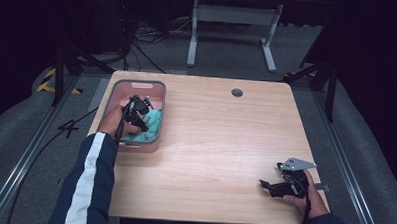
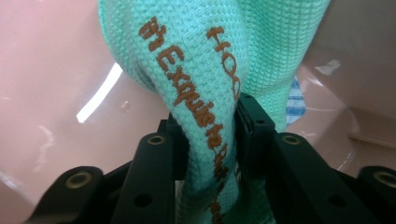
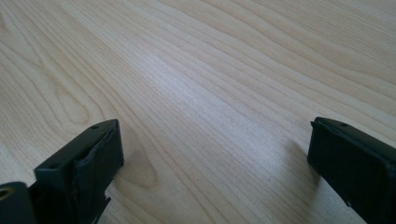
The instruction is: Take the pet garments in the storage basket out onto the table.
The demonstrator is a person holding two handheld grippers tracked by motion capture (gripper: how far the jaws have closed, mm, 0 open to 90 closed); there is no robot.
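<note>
A mint-green cloth with brown stitched lettering sits in a pink bin at the table's far left corner. In the left gripper view a fold of the cloth runs down between the 2 black jaws, which are clamped on it; the weave is a fine waffle knit, and the letters cannot be read in full. Beside the fold, a small patch of blue-and-white checked fabric lies against the bin's glossy inner wall. In the high view the left gripper reaches into the bin from its near left side, over the cloth.

The right gripper is well apart, near the table's front right corner, low over the bare wood with a grey plate on top. In the right gripper view its 2 jaws stand wide apart with nothing between them.
</note>
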